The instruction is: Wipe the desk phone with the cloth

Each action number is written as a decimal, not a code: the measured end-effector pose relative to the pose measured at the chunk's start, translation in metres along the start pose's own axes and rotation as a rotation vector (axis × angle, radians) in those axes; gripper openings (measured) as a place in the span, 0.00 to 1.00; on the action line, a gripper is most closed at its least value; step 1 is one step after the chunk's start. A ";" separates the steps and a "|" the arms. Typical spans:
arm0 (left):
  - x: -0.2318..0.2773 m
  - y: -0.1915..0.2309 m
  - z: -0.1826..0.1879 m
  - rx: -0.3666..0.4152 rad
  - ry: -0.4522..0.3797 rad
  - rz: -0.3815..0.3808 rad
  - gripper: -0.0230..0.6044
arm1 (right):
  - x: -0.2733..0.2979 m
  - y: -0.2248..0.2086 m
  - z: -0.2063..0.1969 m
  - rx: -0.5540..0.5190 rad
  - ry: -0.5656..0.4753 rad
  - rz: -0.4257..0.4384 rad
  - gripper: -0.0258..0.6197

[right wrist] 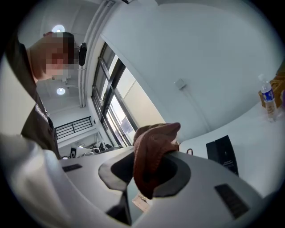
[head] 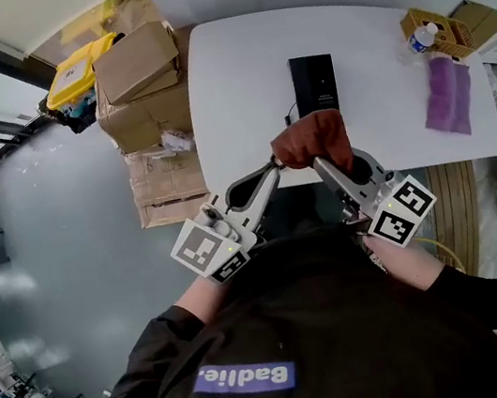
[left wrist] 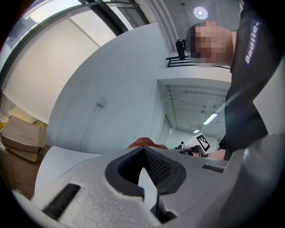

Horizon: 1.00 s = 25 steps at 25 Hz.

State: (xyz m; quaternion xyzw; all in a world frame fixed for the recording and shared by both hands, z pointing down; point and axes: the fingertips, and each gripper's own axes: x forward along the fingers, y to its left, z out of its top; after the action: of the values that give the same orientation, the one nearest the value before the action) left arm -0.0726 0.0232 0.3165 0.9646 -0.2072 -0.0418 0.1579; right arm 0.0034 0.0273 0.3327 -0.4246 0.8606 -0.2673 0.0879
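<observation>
The black desk phone (head: pixel 315 82) lies flat in the middle of the white table (head: pixel 228 82), and it also shows in the right gripper view (right wrist: pixel 222 153). A red-brown cloth (head: pixel 313 141) is bunched up above the table's near edge, in front of the phone. My right gripper (head: pixel 320 163) is shut on the cloth (right wrist: pixel 153 142), which sticks up between its jaws (right wrist: pixel 149 171). My left gripper (head: pixel 273 166) reaches the cloth's left side. Its jaws (left wrist: pixel 143 152) stand shut, with the cloth (left wrist: pixel 143 142) showing just past their tips. I cannot tell whether they pinch it.
A yellow basket (head: pixel 440 28) with a water bottle (head: pixel 422 37) stands at the table's far right corner, and a purple cloth (head: pixel 447 94) lies beside it. Cardboard boxes (head: pixel 142 79) are stacked off the table's left end. My body is close against the near edge.
</observation>
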 end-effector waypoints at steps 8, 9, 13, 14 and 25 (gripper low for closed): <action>0.072 0.049 0.003 -0.022 0.008 0.087 0.05 | 0.042 -0.094 0.026 0.016 0.066 0.039 0.18; 0.079 0.054 0.003 -0.020 0.004 0.097 0.05 | 0.046 -0.107 0.027 0.016 0.075 0.041 0.18; 0.101 0.066 -0.002 -0.026 0.003 0.126 0.05 | 0.059 -0.155 0.024 0.007 0.116 0.027 0.18; 0.105 0.068 -0.004 -0.029 0.007 0.130 0.05 | 0.062 -0.166 0.022 0.009 0.127 0.019 0.18; 0.119 0.082 -0.015 -0.043 0.075 0.135 0.05 | 0.107 -0.239 -0.009 0.007 0.212 -0.044 0.18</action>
State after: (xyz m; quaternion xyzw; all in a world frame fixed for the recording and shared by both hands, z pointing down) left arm 0.0062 -0.0922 0.3555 0.9456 -0.2648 0.0006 0.1888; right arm 0.0965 -0.1707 0.4764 -0.4124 0.8545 -0.3157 -0.0079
